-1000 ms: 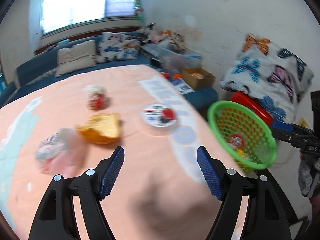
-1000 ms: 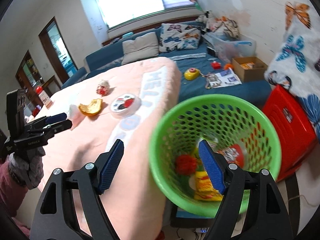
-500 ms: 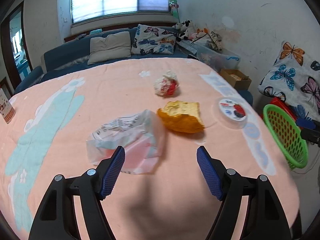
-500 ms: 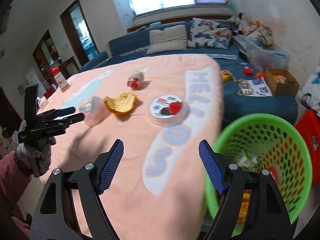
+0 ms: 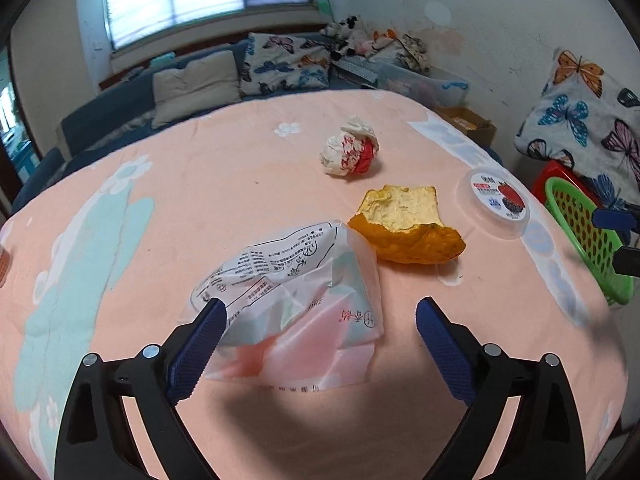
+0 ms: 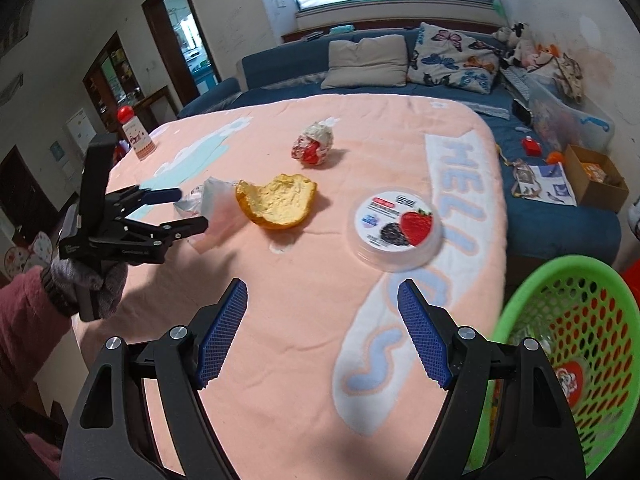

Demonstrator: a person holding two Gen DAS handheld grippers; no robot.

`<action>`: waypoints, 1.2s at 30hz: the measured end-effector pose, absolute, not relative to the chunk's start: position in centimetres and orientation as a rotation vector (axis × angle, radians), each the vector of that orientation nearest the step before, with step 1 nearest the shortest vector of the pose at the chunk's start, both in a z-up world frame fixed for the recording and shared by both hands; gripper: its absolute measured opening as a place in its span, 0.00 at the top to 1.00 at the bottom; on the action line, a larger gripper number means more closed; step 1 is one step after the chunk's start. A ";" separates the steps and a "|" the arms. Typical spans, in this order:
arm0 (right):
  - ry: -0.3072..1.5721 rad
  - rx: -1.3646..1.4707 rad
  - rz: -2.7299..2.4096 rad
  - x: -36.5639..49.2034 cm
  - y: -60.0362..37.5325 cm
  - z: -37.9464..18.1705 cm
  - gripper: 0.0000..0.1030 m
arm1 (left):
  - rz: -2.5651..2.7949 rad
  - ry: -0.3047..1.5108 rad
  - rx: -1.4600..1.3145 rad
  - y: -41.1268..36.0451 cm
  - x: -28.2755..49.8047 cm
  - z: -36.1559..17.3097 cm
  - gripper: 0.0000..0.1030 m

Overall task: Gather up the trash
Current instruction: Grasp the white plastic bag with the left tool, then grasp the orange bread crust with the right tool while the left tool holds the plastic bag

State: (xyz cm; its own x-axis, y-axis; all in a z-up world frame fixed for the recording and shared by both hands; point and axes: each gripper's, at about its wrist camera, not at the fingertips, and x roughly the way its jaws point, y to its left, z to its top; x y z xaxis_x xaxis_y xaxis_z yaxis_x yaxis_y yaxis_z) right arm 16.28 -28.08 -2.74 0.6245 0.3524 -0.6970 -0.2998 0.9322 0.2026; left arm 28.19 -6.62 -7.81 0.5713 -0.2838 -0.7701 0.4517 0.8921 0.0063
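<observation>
A crumpled clear plastic bag [image 5: 296,296] with printed text lies on the pink blanket. My left gripper [image 5: 320,344] is open around its near end, empty. Behind it lie an orange peel [image 5: 404,224], a crumpled white-and-red wrapper [image 5: 350,152] and a round plastic lid with a berry label [image 5: 496,200]. In the right wrist view, my right gripper [image 6: 322,336] is open and empty over the blanket, with the lid [image 6: 398,226], the peel [image 6: 276,200], the wrapper [image 6: 314,146], the bag [image 6: 212,208] and the left gripper [image 6: 180,210] ahead. The green basket [image 6: 568,360] holds trash at lower right.
The pink blanket [image 6: 280,400] covers a table; its right edge drops off by the basket [image 5: 588,236]. A small bottle with a red cap [image 6: 134,134] stands at the far left. A blue sofa with pillows [image 6: 368,64], a cardboard box [image 6: 596,176] and a red stool [image 5: 556,172] lie beyond.
My left gripper has moved forward, so the plastic bag now lies between its open fingers. My right gripper has swung left from the basket over the blanket.
</observation>
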 end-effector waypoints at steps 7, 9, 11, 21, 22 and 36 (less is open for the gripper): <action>0.835 0.035 0.414 17.8 -26.0 -3.3 0.25 | -0.443 0.854 0.262 -6.4 29.1 -8.7 0.10; 0.843 0.030 0.422 18.3 -25.5 -3.7 0.25 | -0.453 0.847 0.266 -6.3 29.1 -8.8 0.12; 0.850 0.025 0.431 18.8 -25.0 -4.0 0.25 | -0.458 0.837 0.287 -6.4 29.0 -9.1 0.20; 0.862 0.006 0.461 20.4 -23.0 -4.7 0.25 | -0.514 0.804 0.294 -5.9 28.1 -9.0 0.58; 0.862 0.006 0.463 20.4 -22.9 -4.7 0.25 | -0.514 0.802 0.292 -5.9 28.0 -8.9 0.61; 0.846 -0.004 0.486 21.2 -21.5 -4.4 0.25 | -0.532 0.823 0.288 -5.2 27.1 -8.4 0.65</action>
State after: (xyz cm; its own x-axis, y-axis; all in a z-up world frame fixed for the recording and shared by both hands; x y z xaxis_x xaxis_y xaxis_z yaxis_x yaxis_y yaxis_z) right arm 21.19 -21.54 -4.43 0.5606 0.4112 -0.7188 -0.4140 0.8909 0.1867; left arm 27.10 -5.19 -8.41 0.5599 -0.3360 -0.7574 0.5529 0.8323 0.0395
